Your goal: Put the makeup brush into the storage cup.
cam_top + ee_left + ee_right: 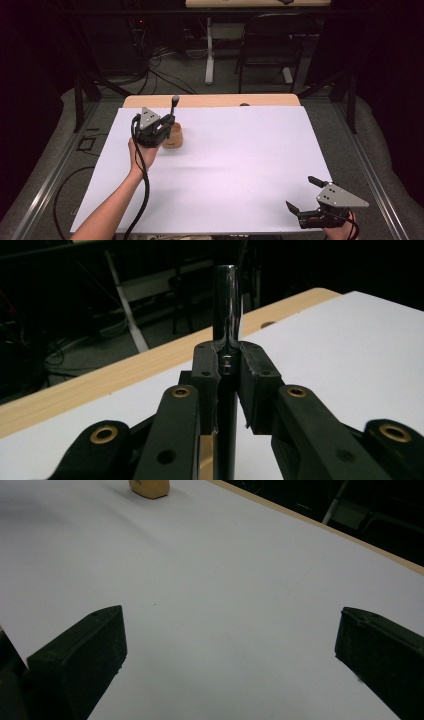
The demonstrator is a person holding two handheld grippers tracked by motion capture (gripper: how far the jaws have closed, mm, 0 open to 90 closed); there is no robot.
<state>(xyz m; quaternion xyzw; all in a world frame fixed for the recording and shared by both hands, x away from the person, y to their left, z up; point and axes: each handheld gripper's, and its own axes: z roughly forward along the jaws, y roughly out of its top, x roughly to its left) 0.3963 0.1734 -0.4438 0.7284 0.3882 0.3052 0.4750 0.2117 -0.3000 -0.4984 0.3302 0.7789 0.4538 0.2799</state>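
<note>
Evidently clamped upright in the left gripper (pixel 227 385) over the wooden cup (pixel 173 138): a slim metal rod (pixel 226 305) (stiff, glossy, slippery), best pinched mid-shaft; right gripper (pixel 230 645) wide open, idle near the table (pixel 260 100) edge.

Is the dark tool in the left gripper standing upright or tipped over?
Upright. The left gripper is shut on the dark tool, whose shiny handle rises straight above the jaws, beside the wooden cup.

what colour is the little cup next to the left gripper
Light tan, like wood. The cup shows best in the high view, just behind the left gripper.
</note>
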